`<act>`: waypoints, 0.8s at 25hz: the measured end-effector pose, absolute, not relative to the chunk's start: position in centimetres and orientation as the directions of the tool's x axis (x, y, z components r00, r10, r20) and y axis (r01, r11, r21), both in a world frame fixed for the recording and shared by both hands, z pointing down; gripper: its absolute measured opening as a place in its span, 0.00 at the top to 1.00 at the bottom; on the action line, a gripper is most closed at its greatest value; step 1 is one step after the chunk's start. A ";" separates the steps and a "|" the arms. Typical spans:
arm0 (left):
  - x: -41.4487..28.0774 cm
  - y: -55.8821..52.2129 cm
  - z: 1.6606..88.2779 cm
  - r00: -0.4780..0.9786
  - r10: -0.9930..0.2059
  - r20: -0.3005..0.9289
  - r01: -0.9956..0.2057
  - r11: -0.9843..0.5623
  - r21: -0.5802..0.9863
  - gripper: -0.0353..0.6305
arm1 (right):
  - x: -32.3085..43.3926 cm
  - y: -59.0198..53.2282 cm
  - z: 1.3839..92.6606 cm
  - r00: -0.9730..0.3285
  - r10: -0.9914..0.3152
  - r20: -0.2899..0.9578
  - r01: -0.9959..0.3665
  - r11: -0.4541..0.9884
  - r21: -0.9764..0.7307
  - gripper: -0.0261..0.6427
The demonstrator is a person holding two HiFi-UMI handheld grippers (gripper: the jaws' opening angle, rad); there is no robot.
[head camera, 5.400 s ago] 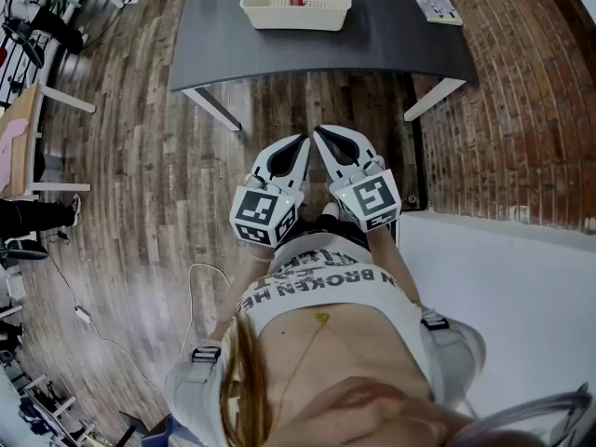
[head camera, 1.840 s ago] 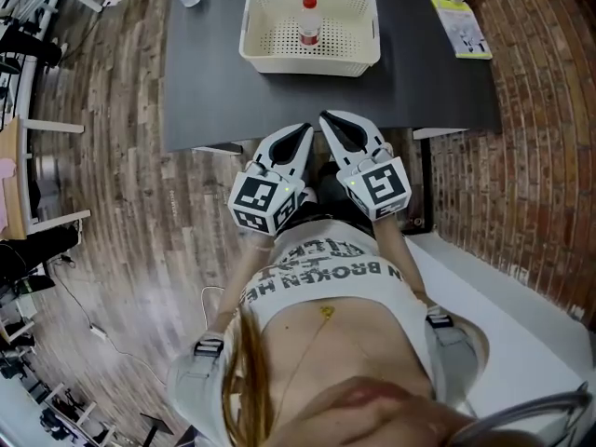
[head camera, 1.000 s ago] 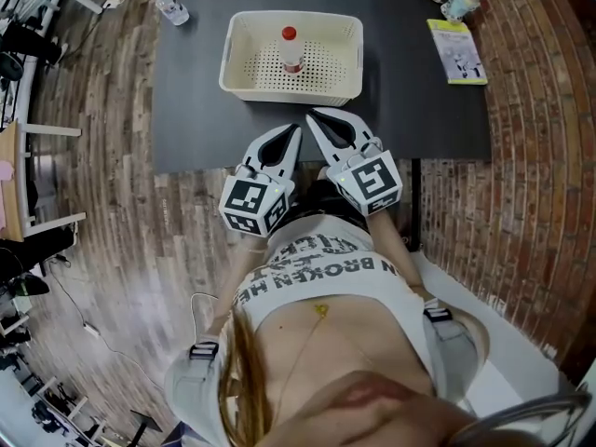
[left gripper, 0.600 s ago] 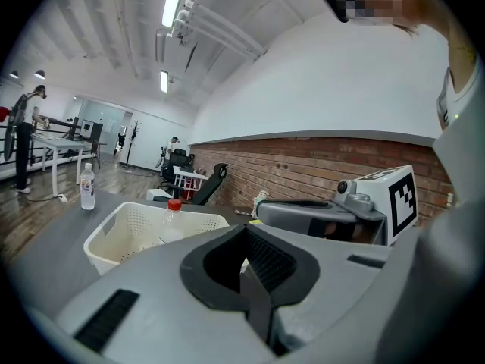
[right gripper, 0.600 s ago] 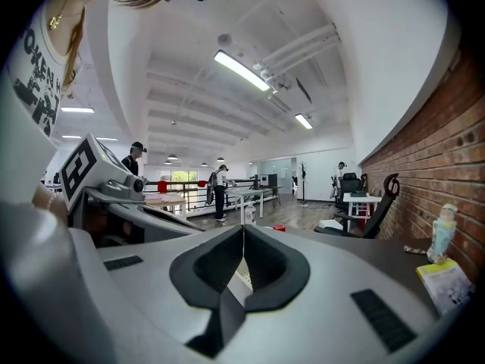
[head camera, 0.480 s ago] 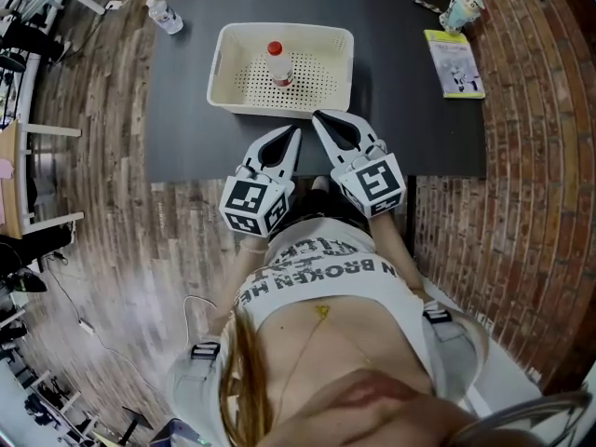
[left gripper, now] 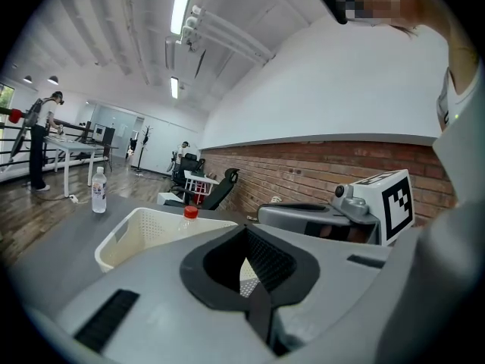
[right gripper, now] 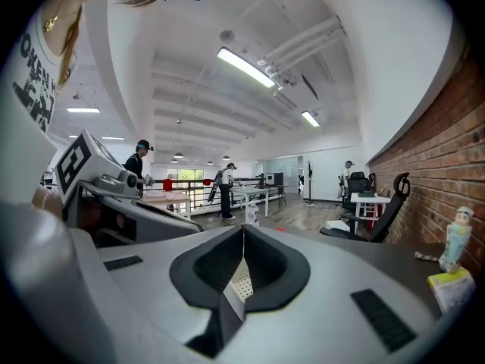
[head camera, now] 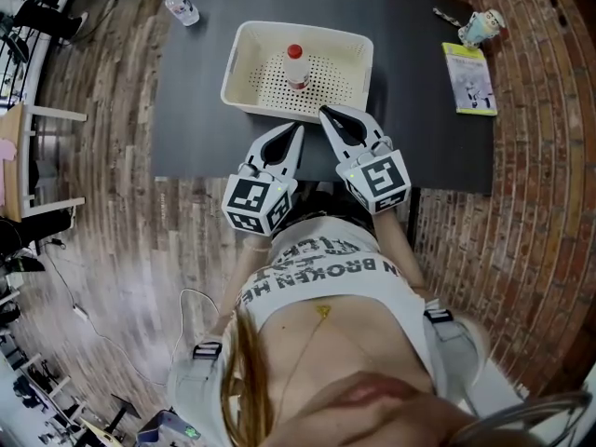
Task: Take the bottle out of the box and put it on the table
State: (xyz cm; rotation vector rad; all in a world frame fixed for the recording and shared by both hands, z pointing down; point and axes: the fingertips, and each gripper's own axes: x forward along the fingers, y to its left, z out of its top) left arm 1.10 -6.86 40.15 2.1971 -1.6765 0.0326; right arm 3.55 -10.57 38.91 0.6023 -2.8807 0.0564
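Red-capped and clear, the bottle [head camera: 296, 66] is seen standing upright inside the cream perforated box [head camera: 244, 101]. It is ahead of both sets of fingertips and slightly nearer to those of the right gripper [head camera: 324, 111]. The box's near wall lies just beyond the tips of the left gripper [head camera: 298, 128], and the box rests on the dark table [head camera: 186, 119]. Both pairs of jaws are pressed together with nothing between them. The reach is judged to be the step in hand, as nothing is grasped yet. For a clean pick, one gripper's jaws should be spread before the rim is crossed. They should then be lowered past the near wall and closed on the bottle's body below the cap, so that it is not tipped. A straight lift is advised until the wall is cleared. Bare table is available left of the left fingertips for the set-down.
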 end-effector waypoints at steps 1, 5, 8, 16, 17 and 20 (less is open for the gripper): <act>0.6 -7.0 40.1 0.292 -0.925 0.242 -0.934 -0.221 0.280 0.95 | 3.1 -10.7 38.9 -0.896 -0.397 0.199 -0.405 0.914 0.003 0.95; -1.3 -8.1 40.2 0.327 -0.911 0.250 -0.925 -0.255 0.281 0.95 | 1.4 -11.5 38.7 -0.882 -0.428 0.199 -0.437 0.899 -0.003 0.95; -2.6 -9.1 40.1 0.362 -0.898 0.250 -0.915 -0.292 0.278 0.95 | 0.1 -12.2 38.7 -0.867 -0.455 0.203 -0.464 0.886 0.001 0.95; -5.8 -10.9 40.6 0.449 -0.861 0.240 -0.880 -0.378 0.289 0.95 | -3.3 -13.6 39.1 -0.825 -0.524 0.213 -0.533 0.846 0.018 0.95; -6.2 -11.0 40.7 0.459 -0.856 0.237 -0.875 -0.389 0.289 0.95 | -3.7 -13.6 39.2 -0.818 -0.533 0.215 -0.542 0.840 0.019 0.95; -7.3 -11.1 41.0 0.485 -0.844 0.230 -0.862 -0.416 0.291 0.95 | -4.7 -13.7 39.7 -0.801 -0.557 0.220 -0.566 0.824 0.022 0.95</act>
